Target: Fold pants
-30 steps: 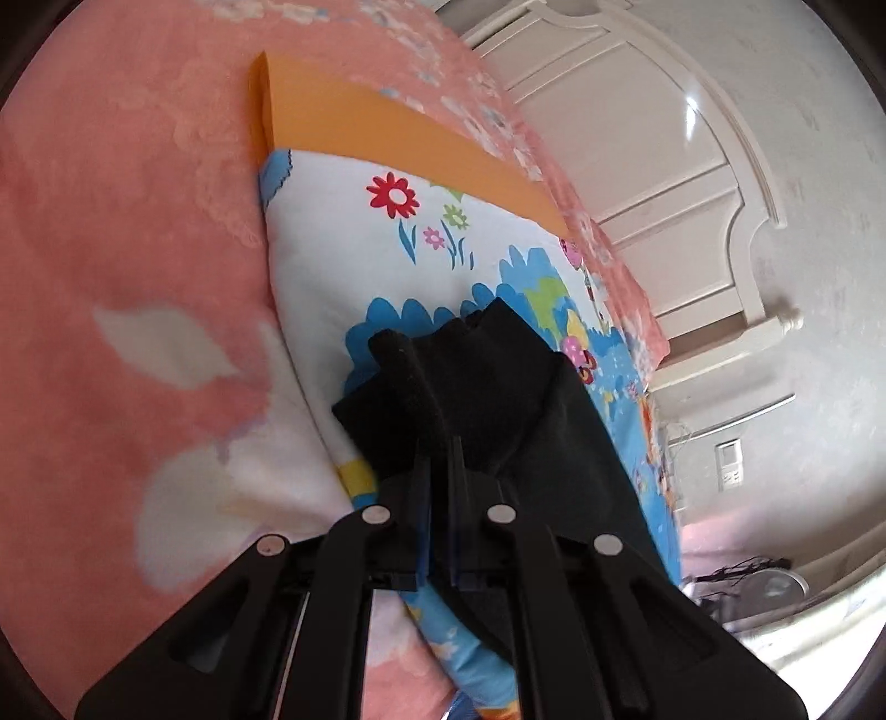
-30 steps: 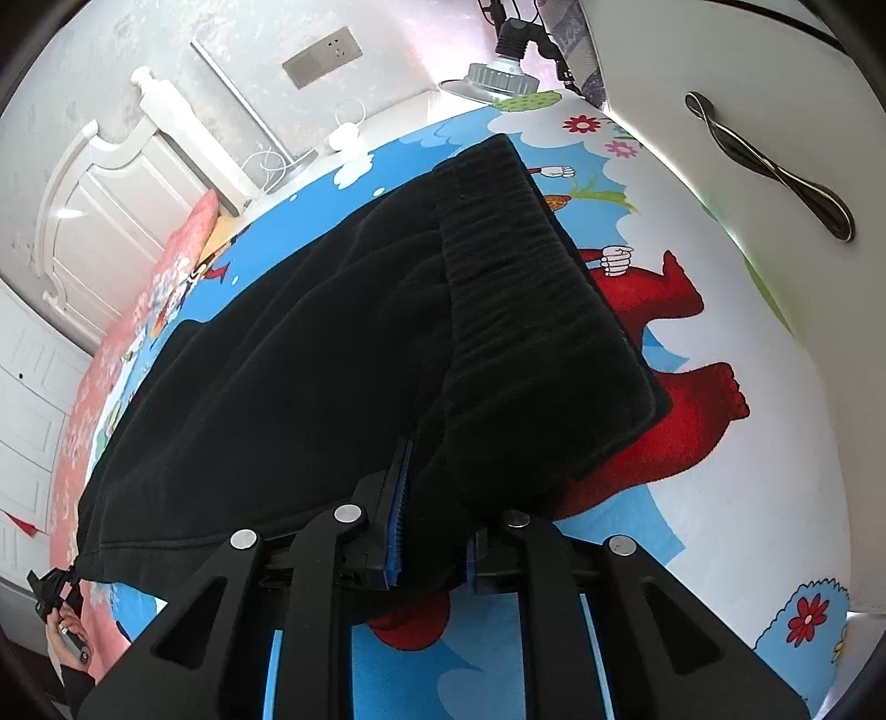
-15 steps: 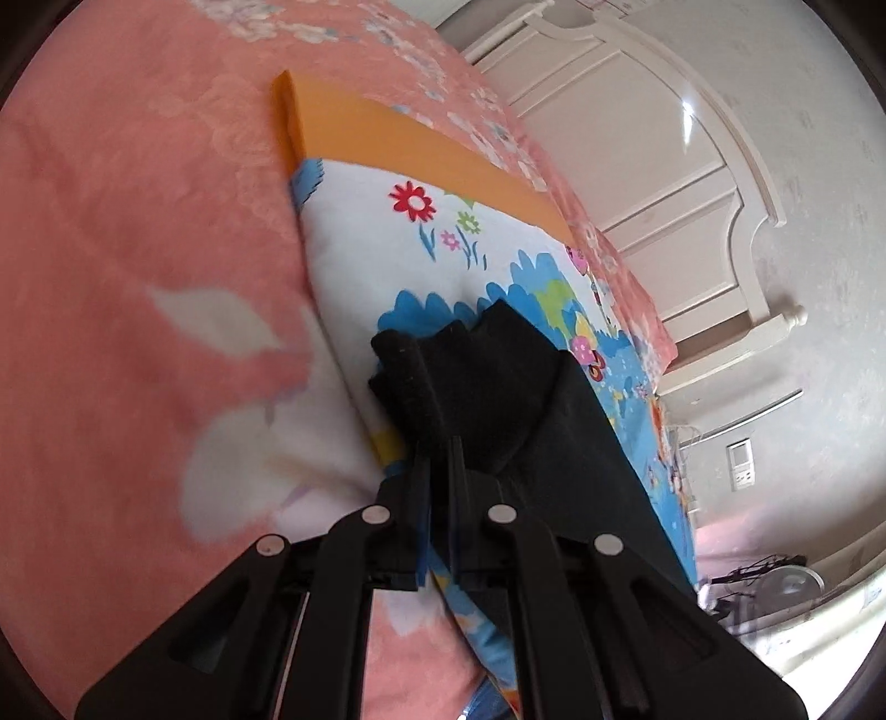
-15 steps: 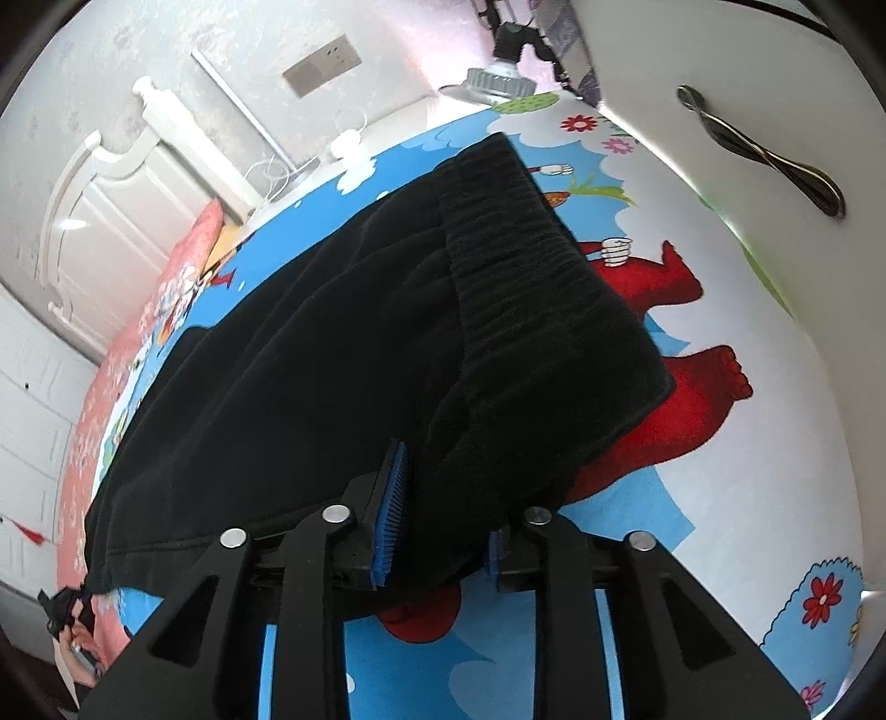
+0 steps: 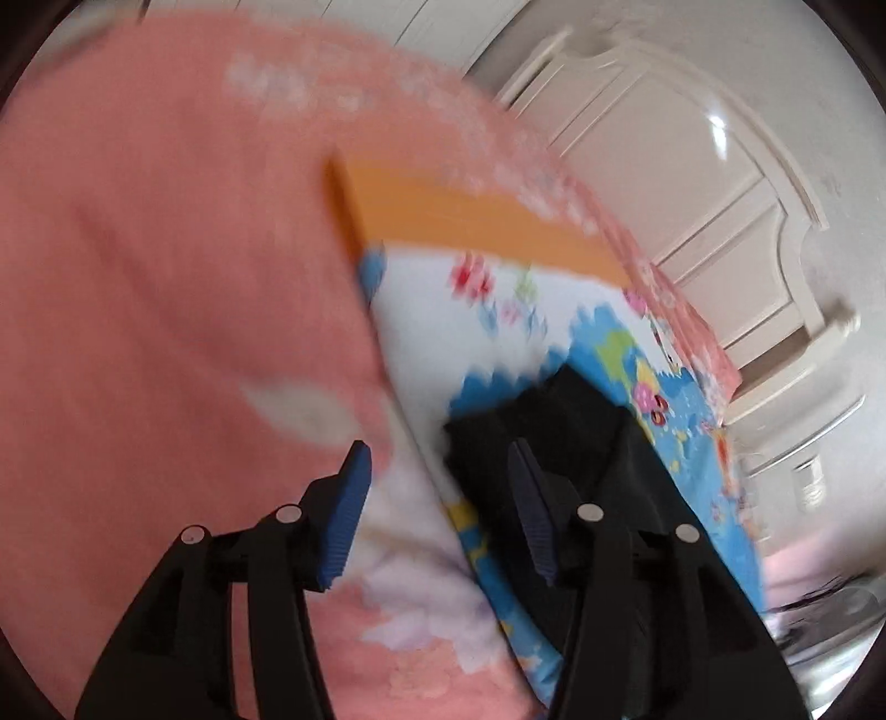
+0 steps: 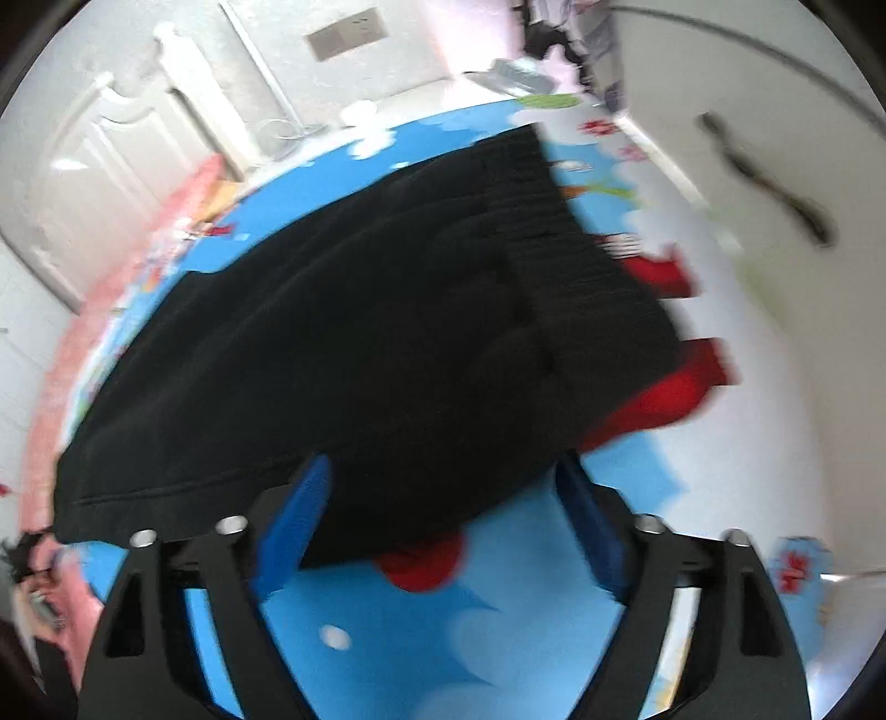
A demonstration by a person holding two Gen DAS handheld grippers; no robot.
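Right wrist view: one black pants (image 6: 354, 332), two hand-held grippers (image 6: 443, 515), both released.

Both your views are motion-blurred. The right finger of your left claw (image 5: 437, 465) hides part of the black pants (image 5: 581, 421). The sheet (image 6: 498, 626) print is unreadable.

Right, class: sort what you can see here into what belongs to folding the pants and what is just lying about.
Belongs to the job:
- pants
- left gripper, open
- right gripper, open
- cartoon mat under the pants

Just lying about:
- pink bedspread
- white headboard
- wall socket
- cupboard handle
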